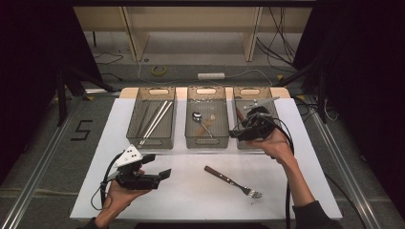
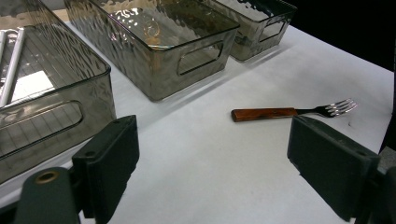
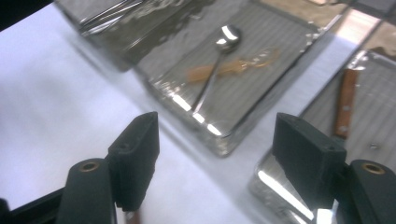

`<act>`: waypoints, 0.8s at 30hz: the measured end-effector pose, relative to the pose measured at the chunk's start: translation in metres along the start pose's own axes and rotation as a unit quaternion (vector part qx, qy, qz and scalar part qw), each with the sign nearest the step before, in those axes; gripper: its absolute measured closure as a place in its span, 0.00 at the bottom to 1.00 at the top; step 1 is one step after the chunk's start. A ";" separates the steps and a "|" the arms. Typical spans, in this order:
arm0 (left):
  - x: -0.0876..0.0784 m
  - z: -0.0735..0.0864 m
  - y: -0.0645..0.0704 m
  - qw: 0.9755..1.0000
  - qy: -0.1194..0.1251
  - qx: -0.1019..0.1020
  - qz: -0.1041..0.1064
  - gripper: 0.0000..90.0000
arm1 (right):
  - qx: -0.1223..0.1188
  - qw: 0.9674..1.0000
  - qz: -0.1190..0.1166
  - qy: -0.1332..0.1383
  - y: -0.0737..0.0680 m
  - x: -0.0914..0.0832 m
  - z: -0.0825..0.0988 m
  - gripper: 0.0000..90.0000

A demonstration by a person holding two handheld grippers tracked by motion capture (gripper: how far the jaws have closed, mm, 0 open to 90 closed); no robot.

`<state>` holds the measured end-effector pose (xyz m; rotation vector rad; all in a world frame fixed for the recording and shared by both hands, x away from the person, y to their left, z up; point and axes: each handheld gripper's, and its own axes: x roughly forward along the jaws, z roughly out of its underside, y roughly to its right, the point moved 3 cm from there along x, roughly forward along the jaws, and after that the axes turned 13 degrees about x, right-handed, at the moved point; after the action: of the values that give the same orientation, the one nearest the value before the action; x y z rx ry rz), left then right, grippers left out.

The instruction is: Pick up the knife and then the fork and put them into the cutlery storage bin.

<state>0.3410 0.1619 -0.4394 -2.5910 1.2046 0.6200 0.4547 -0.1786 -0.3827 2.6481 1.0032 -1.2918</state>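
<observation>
**A:** Start at your left. What have you got there?

**B:** My left gripper (image 1: 160,165) sits low over the white table (image 1: 191,195), near the front left corner. Its jaws stand wide apart with nothing between them. In the left gripper view the two black pads frame bare table, and the fork (image 2: 292,111) lies beyond them.

**A:** And the bins?

**B:** Three smoky clear bins in a row along the far side. The left bin (image 1: 152,140) holds long silver sticks (image 1: 155,121). The middle bin (image 1: 206,141) has a spoon (image 1: 201,120) in it, bowl toward the far end.

**A:** The fork, then?

**B:** It lies flat on the table in front of the middle bin, well apart from both my grippers. Brown wooden handle toward the bins, tines toward my near right.

**A:** And your right side?

**B:** My right gripper (image 1: 235,133) hangs over the near end of the right bin (image 1: 272,95). Its jaws gape wide and grip nothing. In the right gripper view a wooden-handled piece (image 3: 344,102) lies inside that bin, past my right pad, and the spoon (image 3: 219,58) shows between the pads, farther off.
</observation>
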 end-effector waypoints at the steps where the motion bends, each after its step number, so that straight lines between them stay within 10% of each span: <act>1: 0.000 0.000 0.000 1.000 0.001 0.000 0.000 0.18 | -0.003 1.000 -0.006 -0.001 -0.004 -0.001 0.003 0.36; 24: 0.000 0.000 0.000 1.000 0.001 0.000 0.002 0.18 | -0.066 0.995 -0.021 -0.069 -0.042 0.013 0.041 0.34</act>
<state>0.3406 0.1617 -0.4389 -2.5903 1.2105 0.6177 0.4082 -0.1503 -0.4091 2.4163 1.0902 -1.3458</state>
